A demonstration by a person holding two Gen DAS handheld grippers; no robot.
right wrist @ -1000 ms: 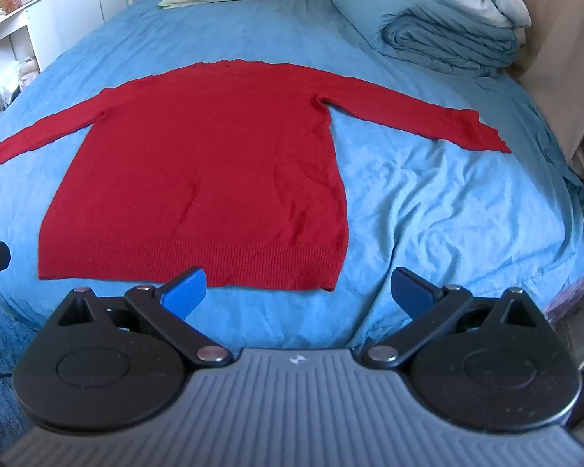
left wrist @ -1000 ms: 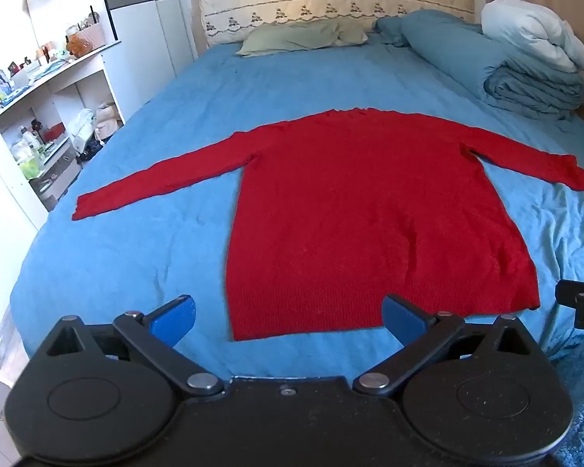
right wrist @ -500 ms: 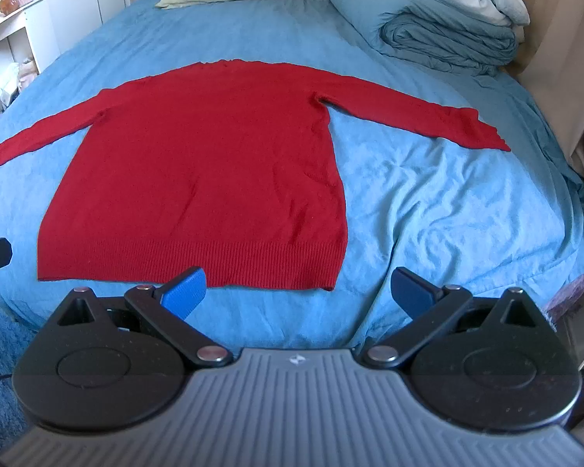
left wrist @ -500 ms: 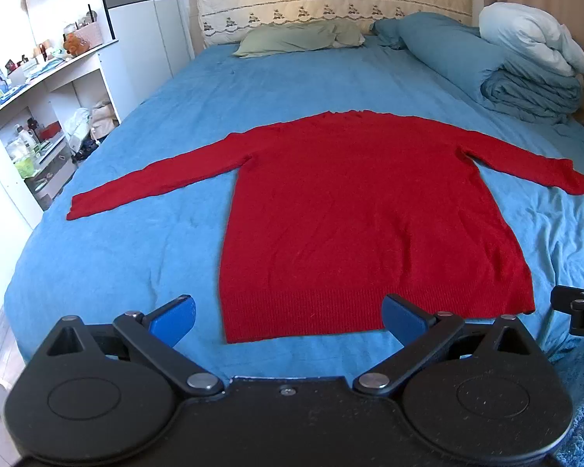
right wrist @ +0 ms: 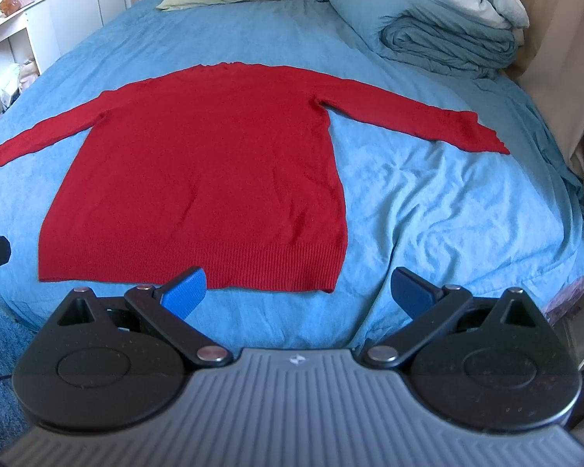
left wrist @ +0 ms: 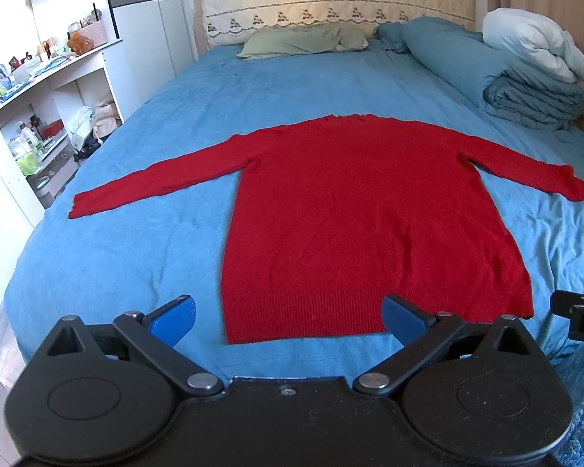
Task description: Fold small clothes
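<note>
A red long-sleeved sweater point(left wrist: 366, 218) lies flat on the blue bed sheet point(left wrist: 136, 257), sleeves spread out to both sides, hem towards me. It also shows in the right wrist view point(right wrist: 214, 171). My left gripper point(left wrist: 288, 317) is open and empty, just short of the hem's left part. My right gripper point(right wrist: 298, 290) is open and empty, just short of the hem's right corner. Both hover near the foot of the bed, apart from the cloth.
A rolled blue duvet with a white one on top point(left wrist: 525, 78) lies at the bed's right side. A green pillow point(left wrist: 303, 41) lies by the headboard. White shelves with clutter point(left wrist: 31, 116) stand left of the bed. A curtain point(right wrist: 564, 58) hangs on the right.
Both grippers have drifted slightly, so the sweater sits a little differently in each view. The sweater has not moved and both jaws stay open.
</note>
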